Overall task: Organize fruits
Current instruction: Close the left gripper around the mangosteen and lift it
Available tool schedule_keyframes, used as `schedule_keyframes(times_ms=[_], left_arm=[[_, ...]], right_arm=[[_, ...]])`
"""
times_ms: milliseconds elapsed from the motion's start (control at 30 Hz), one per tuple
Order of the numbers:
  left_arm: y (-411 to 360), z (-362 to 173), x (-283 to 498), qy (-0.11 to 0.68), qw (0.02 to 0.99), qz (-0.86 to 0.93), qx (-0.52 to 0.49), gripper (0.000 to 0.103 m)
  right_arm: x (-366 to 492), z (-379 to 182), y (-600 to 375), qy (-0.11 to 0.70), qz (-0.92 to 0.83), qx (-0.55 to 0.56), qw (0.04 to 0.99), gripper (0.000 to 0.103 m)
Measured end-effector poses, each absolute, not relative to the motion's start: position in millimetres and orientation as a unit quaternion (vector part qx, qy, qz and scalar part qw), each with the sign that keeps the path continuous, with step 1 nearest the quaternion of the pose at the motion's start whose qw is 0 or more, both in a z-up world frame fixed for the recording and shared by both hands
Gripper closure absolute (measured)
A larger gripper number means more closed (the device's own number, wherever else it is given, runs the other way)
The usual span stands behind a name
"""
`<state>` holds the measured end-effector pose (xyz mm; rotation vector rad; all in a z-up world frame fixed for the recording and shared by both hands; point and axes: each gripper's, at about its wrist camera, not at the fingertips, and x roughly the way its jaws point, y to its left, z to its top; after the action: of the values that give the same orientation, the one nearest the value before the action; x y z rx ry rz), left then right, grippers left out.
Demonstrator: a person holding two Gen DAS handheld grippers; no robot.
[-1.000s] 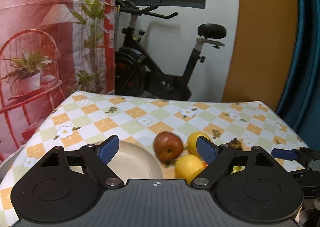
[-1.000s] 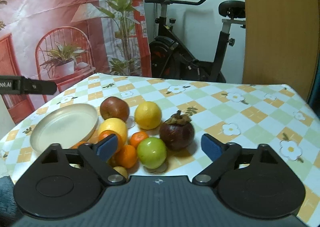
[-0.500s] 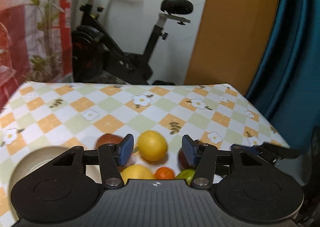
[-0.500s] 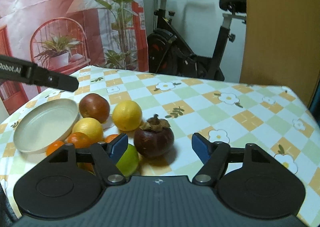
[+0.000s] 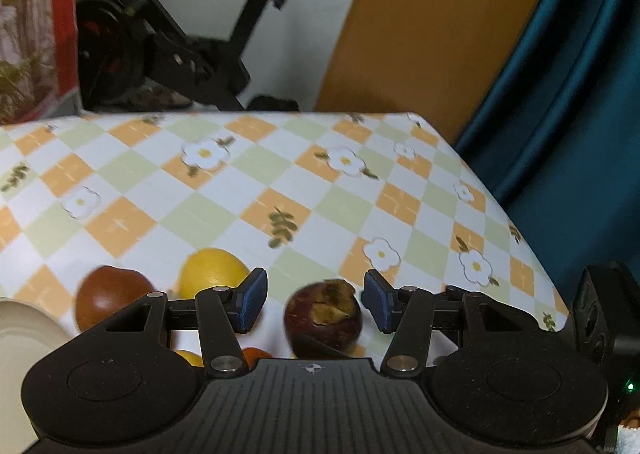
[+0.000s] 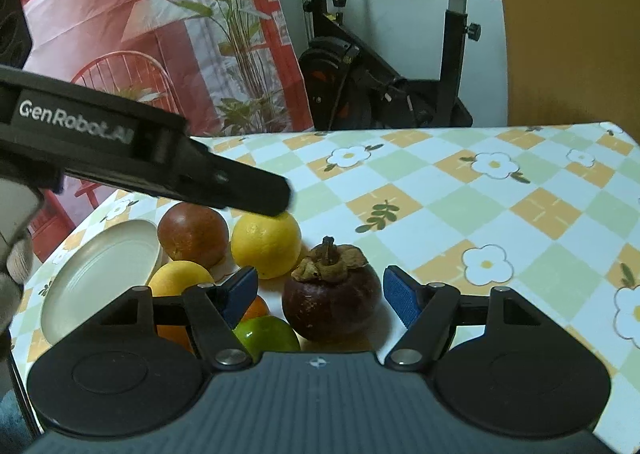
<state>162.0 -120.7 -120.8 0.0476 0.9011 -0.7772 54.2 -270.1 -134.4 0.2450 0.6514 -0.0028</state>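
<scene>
A dark purple mangosteen [image 6: 332, 302] stands on the checked tablecloth, between the fingers of my right gripper [image 6: 320, 296]. That gripper is open, with a small gap at each pad. To its left lie a yellow citrus [image 6: 266, 244], a red-brown apple [image 6: 192, 232], a lemon [image 6: 180, 280], a small orange [image 6: 252, 310] and a green fruit [image 6: 266, 336]. One finger of my left gripper [image 6: 240, 185] hangs above the yellow citrus. In the left wrist view my left gripper [image 5: 315, 306] is open, and the mangosteen [image 5: 324, 318] shows between its pads from above. A cream plate [image 6: 100, 278] sits far left, with no fruit on it.
The table's right edge [image 5: 520, 221] runs close beside a teal curtain [image 5: 568, 113]. An exercise bike [image 6: 380, 73] stands behind the far edge, next to a red printed backdrop [image 6: 100, 13]. Part of the right gripper's body [image 5: 600, 318] shows at the right.
My left gripper swung right from over the plate and apple to over the mangosteen, and its jaws narrowed. My right gripper moved in and down around the mangosteen, with its jaws narrower too.
</scene>
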Motion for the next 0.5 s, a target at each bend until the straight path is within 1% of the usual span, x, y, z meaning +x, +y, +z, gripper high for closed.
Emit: schedule_keyframes(times_ms=[133, 267, 500], left_arm=[[-128, -130, 172, 0.449, 0.810, -0.377, 0.015, 0.048], [-136, -136, 176, 0.464, 0.799, -0.383, 0.023, 0.048], [-151, -146, 175, 0.473, 0.795, -0.375, 0.056, 0.047]], right_arm=[[56, -141, -273, 0.327, -0.003, 0.139, 0.935, 0.031], [57, -145, -280, 0.333, -0.007, 0.160, 0.929, 0.037], [55, -150, -285, 0.334, -0.007, 0.192, 0.923, 0.037]])
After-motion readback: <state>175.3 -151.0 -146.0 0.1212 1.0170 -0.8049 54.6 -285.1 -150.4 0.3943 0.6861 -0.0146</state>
